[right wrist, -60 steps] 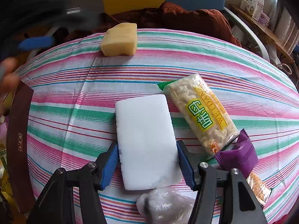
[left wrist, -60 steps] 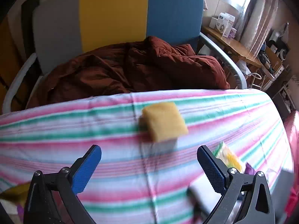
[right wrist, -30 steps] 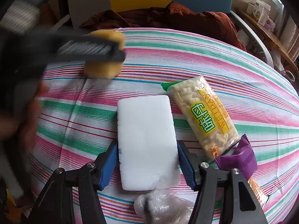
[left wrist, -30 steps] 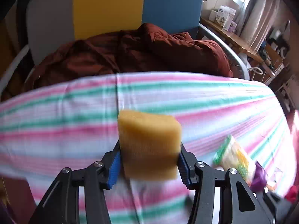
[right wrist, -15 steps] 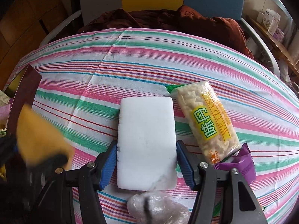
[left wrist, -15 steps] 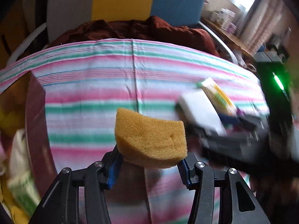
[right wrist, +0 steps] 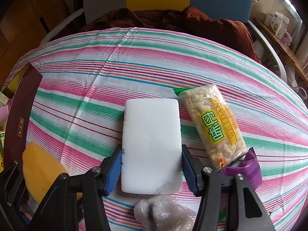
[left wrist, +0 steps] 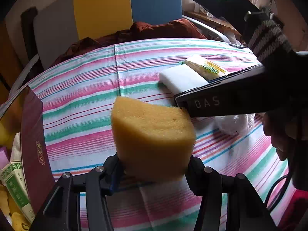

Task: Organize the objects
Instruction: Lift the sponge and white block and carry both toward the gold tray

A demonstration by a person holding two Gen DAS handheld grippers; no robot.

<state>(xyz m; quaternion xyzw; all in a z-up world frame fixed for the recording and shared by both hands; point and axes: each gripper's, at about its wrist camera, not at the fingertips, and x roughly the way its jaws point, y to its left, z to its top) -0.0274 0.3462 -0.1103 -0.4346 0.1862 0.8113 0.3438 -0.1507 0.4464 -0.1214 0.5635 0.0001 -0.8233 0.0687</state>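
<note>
While clamping the yellow sponge [left wrist: 152,134] crosswise, left gripper [left wrist: 154,171] hovered; right gripper [right wrist: 152,165] fingers closing on white block [right wrist: 152,144], long axis pointing away.

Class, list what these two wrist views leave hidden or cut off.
- Left wrist view: the right gripper's arm hides part of the white block and snack packet.
- Left wrist view: the yellow sponge hides the left gripper's pads.
- Right wrist view: the bottom edge cuts off the plastic-wrapped lump.
</note>
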